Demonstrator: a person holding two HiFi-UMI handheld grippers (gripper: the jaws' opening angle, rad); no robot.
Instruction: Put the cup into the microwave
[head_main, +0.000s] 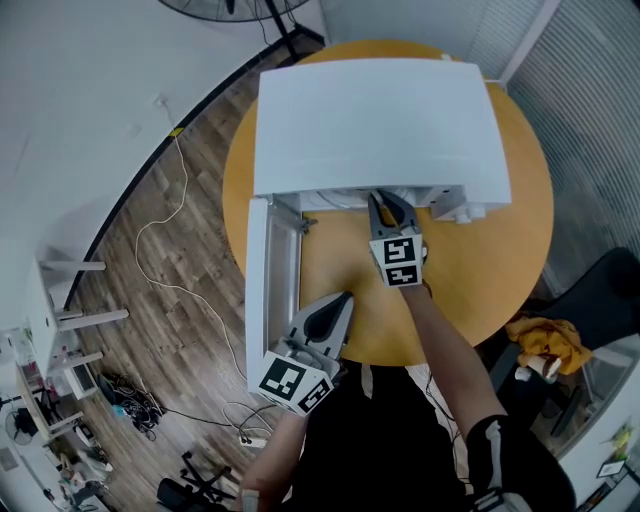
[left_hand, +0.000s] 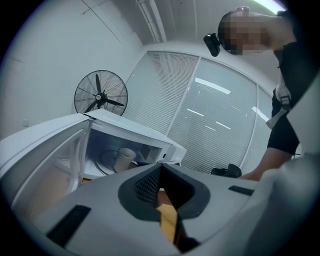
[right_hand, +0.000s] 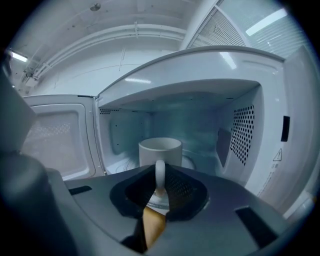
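Note:
A white microwave (head_main: 380, 120) stands on a round wooden table (head_main: 490, 270), its door (head_main: 270, 290) swung open to the left. In the right gripper view a white cup (right_hand: 160, 150) sits upright inside the cavity over the glass turntable. Its handle points back toward me, and my right gripper (right_hand: 160, 176) is shut on that handle. From above, my right gripper (head_main: 391, 200) reaches into the oven's mouth. My left gripper (head_main: 346, 297) hovers near the front table edge beside the door, shut and holding nothing. The left gripper view also shows the cup (left_hand: 125, 159) inside the oven.
A standing fan (left_hand: 100, 97) is behind the microwave. A black chair with a yellow cloth (head_main: 545, 342) sits at the table's right. A white cable (head_main: 170, 270) trails over the wood floor on the left. The open door (right_hand: 55, 135) bounds the cavity's left side.

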